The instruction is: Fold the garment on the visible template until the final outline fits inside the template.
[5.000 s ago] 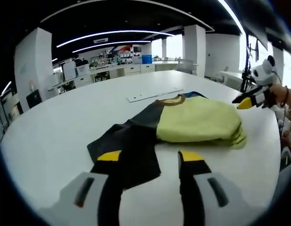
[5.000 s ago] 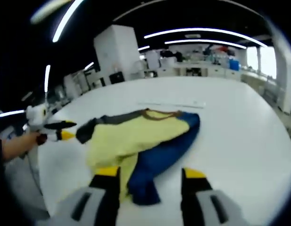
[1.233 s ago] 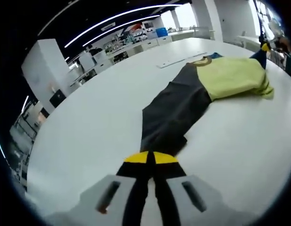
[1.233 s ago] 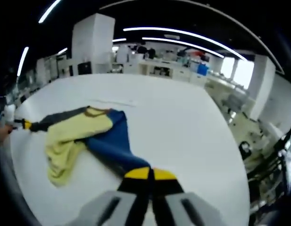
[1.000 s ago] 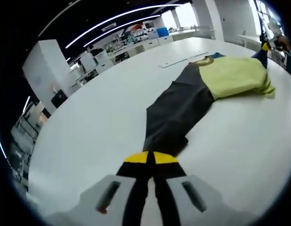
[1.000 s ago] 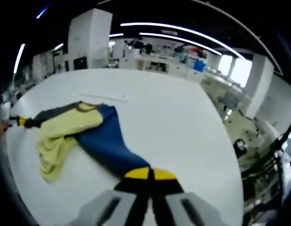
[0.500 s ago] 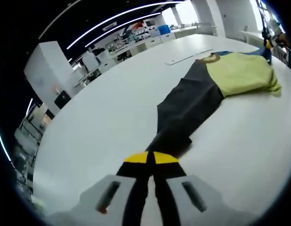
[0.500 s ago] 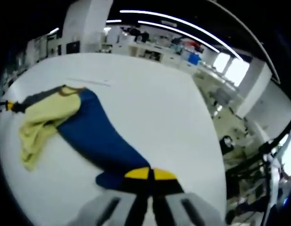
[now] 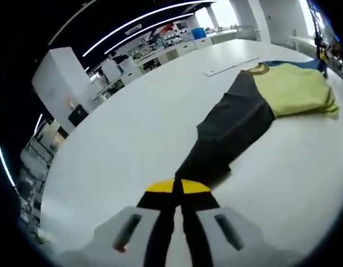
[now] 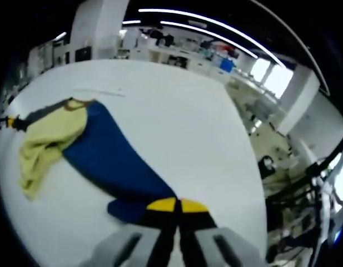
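Left gripper (image 9: 178, 188) clamped shut on the cuff end of the dark grey sleeve (image 9: 227, 136); right gripper (image 10: 177, 207) likewise pinched tight on the end of the blue sleeve (image 10: 107, 158). Garment (image 9: 291, 92) spread on the white counter (image 9: 132, 128), its yellow-green body bunched in the middle, sleeves drawn out to opposite sides so the long axis runs from one gripper to the other. From the left gripper, the grey sleeve leads away up and to the right toward the brown collar (image 9: 258, 69); from the right gripper, the blue sleeve leads away up and to the left toward the yellow body (image 10: 46, 139). Each gripper nearest its own sleeve, so likely each sleeve to be carried inward over the body. Thin pale strip (image 9: 230, 66) lying on the counter beyond the collar, possibly a template edge; no fuller outline made out on the white surface. Hem of the body rumpled, its true extent hard to judge. Far gripper tiny at the edge of either view.
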